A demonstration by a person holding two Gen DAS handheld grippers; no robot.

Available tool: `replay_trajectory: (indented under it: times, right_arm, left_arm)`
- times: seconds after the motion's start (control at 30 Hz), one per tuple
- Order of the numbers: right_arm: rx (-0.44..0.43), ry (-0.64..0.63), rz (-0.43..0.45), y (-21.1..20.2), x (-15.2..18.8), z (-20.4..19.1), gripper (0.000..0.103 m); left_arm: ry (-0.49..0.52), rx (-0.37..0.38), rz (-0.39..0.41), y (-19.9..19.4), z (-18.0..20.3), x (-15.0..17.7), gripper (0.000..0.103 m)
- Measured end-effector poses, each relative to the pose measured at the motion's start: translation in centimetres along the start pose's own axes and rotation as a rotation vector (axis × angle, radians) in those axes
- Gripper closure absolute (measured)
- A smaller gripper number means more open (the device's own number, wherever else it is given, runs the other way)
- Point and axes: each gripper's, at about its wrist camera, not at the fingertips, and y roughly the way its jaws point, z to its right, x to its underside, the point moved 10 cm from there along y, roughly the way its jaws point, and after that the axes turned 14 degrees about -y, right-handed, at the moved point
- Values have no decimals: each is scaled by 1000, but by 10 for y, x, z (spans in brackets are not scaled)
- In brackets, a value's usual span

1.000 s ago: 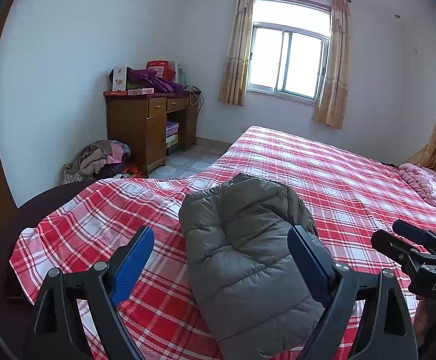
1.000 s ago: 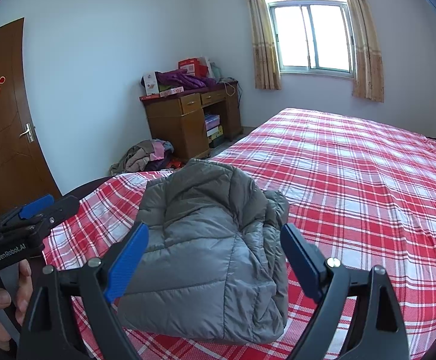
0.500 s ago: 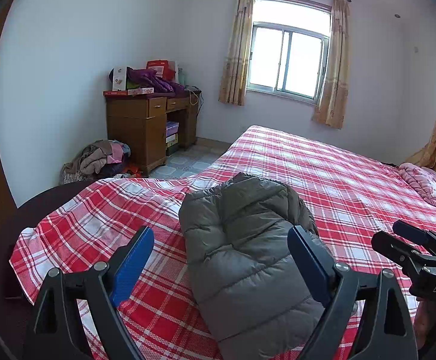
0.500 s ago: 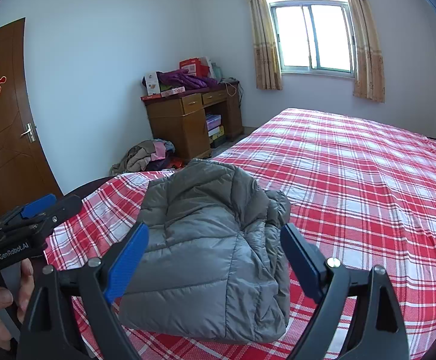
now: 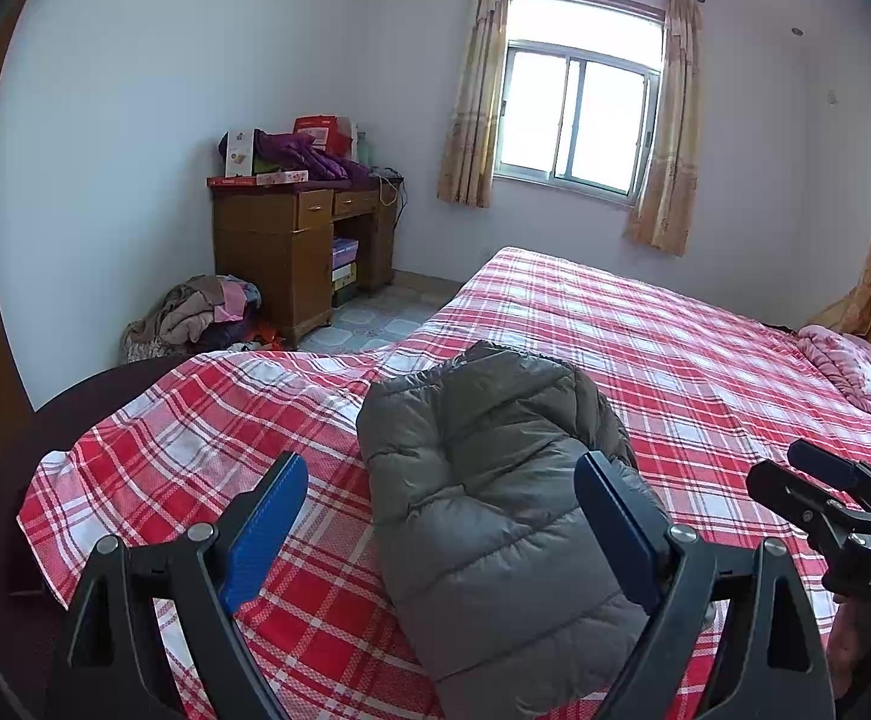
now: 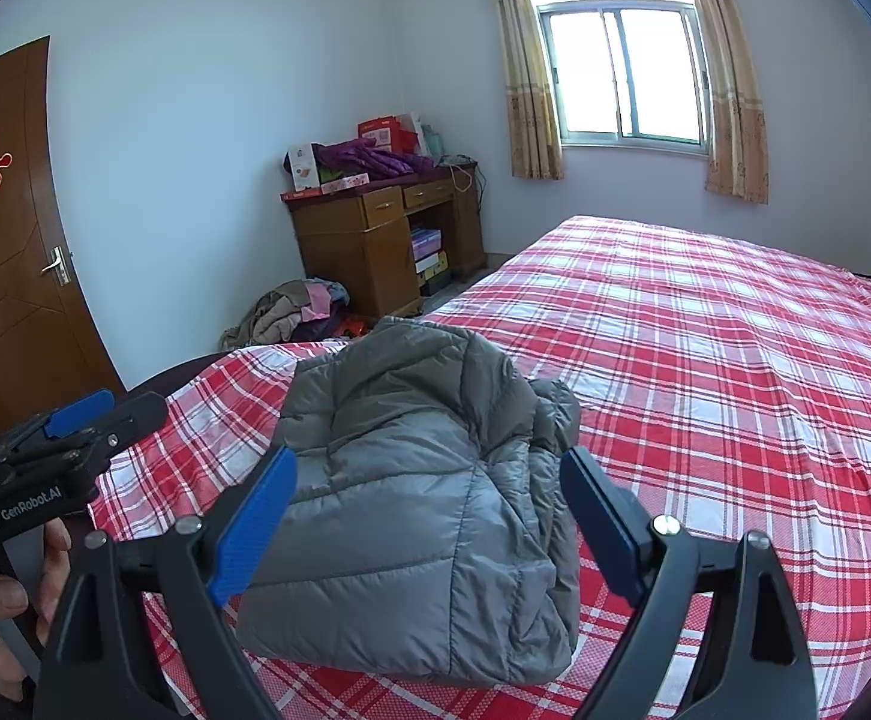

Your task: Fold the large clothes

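1. We see the bed (image 5: pixel 645 324) filling most of both views, covered by a red, white and grey plaid sheet (image 6: pixel 705 360) that reaches to the near corner, where it drapes over the edge.

2. We find the grey quilted jacket (image 5: pixel 495 510) lying on that sheet near the bed's near corner, folded into a compact, puffy bundle. In the right wrist view its layered edges are stacked along the bundle's right side, and plaid sheet shows all around it.

3. Against the far wall we see a brown wooden desk (image 6: pixel 375 240) with boxes and a purple garment piled on top, and a window (image 5: pixel 573 120) between yellowish curtains.

4. A heap of clothes (image 5: pixel 201 312) sits on the floor beside the desk, and a brown door (image 6: pixel 9 276) with a red paper decoration stands at the left of the right wrist view.

5. Our left gripper (image 5: pixel 441 516) hovers above the jacket, its blue-padded fingers (image 5: pixel 267 528) spread wide, one on each side of the bundle in the view, with nothing between them and no contact that we can see.

6. Our right gripper (image 6: pixel 429 522) hangs likewise over the near end of the jacket, fingers wide apart, gripping nothing.

7. A pink quilt (image 5: pixel 855 366) lies bunched at the far right of the bed.
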Motion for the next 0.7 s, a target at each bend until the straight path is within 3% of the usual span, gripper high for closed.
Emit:
replay_trajectory:
  times: [0.7]
  right_arm:
    - [5,-5,46,-8,-8,2,11]
  left_arm:
    - [20,-4,-21,8,1,4,12]
